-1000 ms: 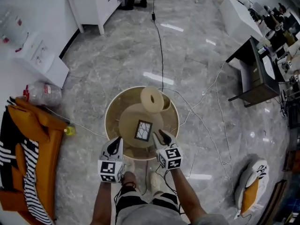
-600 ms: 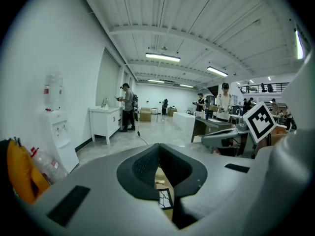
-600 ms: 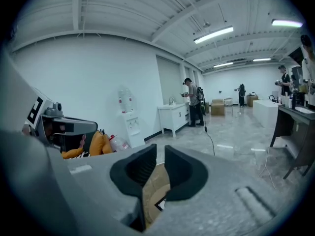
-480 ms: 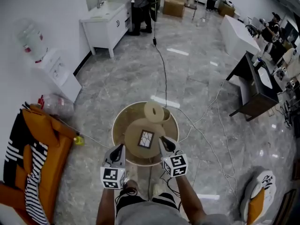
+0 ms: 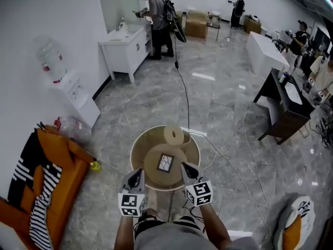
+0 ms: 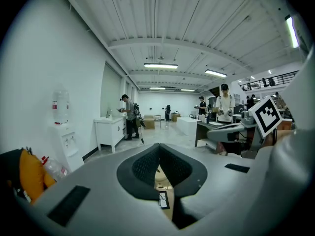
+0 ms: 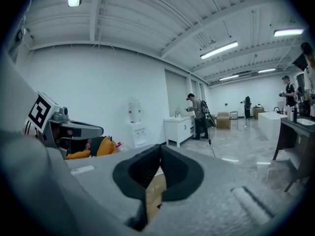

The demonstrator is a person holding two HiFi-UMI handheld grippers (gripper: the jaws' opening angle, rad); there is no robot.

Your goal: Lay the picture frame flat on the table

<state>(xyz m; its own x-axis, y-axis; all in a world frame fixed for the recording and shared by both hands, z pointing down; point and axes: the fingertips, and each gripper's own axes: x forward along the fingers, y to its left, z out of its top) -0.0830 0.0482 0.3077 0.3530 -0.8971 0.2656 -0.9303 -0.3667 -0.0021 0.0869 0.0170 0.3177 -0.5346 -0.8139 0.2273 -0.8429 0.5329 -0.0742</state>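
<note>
Already flat, the picture frame (image 5: 165,162) lies face up near the middle of the round worktop (image 5: 152,166), and neither gripper touches it. Just beyond it, toward the far rim, sits a cream roll (image 5: 173,136) with a hole through its middle, near the frame but apart from it. The left gripper (image 5: 137,174) hovers over the near left edge with its fingers pressed together on nothing. The right gripper (image 5: 187,167) hovers over the near right edge; its fingers have just been closing and now meet tip to tip, with nothing between them. Past the worktop the marble floor (image 5: 145,103) lies open on the far side, crossed only by a black cable (image 5: 183,86) that runs away from the rim. An orange sofa (image 5: 65,165) with a striped cloth (image 5: 41,191) crowds the left side. A water dispenser (image 5: 70,90) and a white cabinet (image 5: 125,48), where a person (image 5: 156,20) stands, line the wall. A dark desk (image 5: 283,107) stands well off to the right.
</note>
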